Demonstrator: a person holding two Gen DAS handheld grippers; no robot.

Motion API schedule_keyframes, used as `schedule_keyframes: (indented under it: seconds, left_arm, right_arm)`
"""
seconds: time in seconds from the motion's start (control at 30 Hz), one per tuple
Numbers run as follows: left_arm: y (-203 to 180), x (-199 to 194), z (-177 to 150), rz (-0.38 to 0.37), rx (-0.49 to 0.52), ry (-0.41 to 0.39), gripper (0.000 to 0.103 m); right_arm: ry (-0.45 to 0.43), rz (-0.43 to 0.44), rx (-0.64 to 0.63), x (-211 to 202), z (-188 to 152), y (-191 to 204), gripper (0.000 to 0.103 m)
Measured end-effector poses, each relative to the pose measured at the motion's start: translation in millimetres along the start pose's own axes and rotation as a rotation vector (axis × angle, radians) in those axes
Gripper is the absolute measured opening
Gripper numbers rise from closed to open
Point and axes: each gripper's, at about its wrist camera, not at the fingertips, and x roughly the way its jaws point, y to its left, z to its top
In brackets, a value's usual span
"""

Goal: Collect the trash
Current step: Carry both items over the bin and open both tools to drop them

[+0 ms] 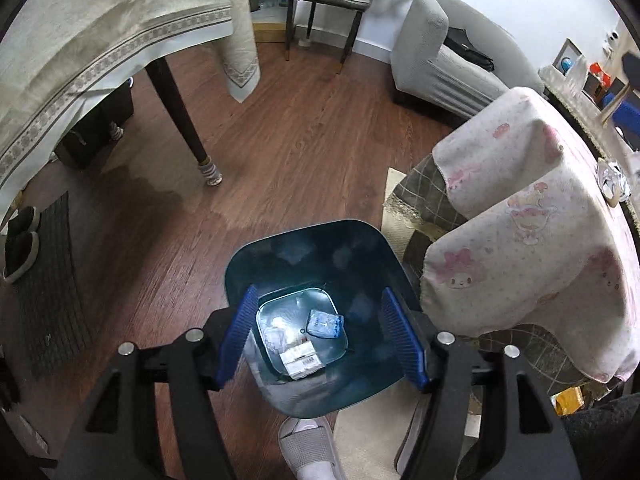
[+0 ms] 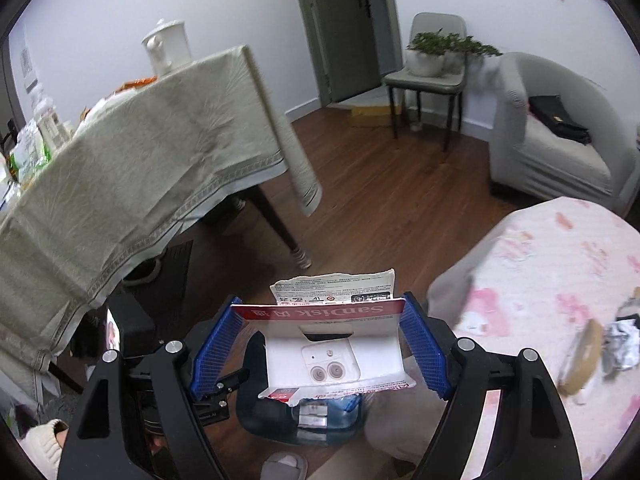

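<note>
My left gripper (image 1: pixel 320 336) hangs over the blue bin (image 1: pixel 320 320) on the wood floor (image 1: pixel 280 140). Its blue pads (image 1: pixel 238 336) are spread apart with nothing between them. Down in the bin I see a small clear packet (image 1: pixel 325 323) and some white paper bits (image 1: pixel 298 358) on the bottom. My right gripper (image 2: pixel 320 354) is squeezing a SanDisk card pack (image 2: pixel 332 340). The pack is torn and folded open, and both pads touch its sides. From that camera the bin (image 2: pixel 260 420) sits just under the pack. My slipper (image 1: pixel 306 446) is on the floor right by the bin. A table with a pink cloth (image 1: pixel 540 220) stands next to the bin on the right. A crumpled shiny wrapper (image 2: pixel 622 344) lies on that cloth. A bigger table with a green-grey cloth (image 2: pixel 140 168) is off to the left.
</note>
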Motion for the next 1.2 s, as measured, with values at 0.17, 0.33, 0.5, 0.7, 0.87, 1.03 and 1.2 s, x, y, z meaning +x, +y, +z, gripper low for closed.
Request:
schedule_keyframes:
  seconds: [0.17, 0.33, 0.5, 0.7, 0.87, 1.03, 1.2]
  left_arm:
    - [14, -14, 0, -0.006, -0.026, -0.03, 0.069]
    - [28, -34, 2, -0.005, -0.063, -0.076, 0.069]
    - [31, -56, 7, 0.017, -0.077, -0.142, 0.069]
    - [31, -80, 14, 0.0, -0.078, -0.201, 0.069]
    - [29, -94, 22, -0.012, -0.07, -0.241, 0.069]
    - [26, -97, 27, -0.016, -0.077, -0.257, 0.069]
    - [22, -99, 30, -0.029, -0.079, -0.266, 0.069]
  right_arm:
    - [0.055, 0.018, -0.006, 29, -6, 13, 0.08]
    - [0.116, 0.041, 0.004, 59, -14, 20, 0.08]
    - [0.17, 0.048, -0.001, 89, -23, 30, 0.08]
    - [0.232, 0.022, -0.037, 118, -38, 37, 0.081]
    - [0.274, 0.033, -0.06, 133, -50, 41, 0.081]
    - [0.311, 0.055, -0.072, 146, -58, 46, 0.084]
    - [0.31, 0.066, -0.085, 138, -61, 48, 0.087]
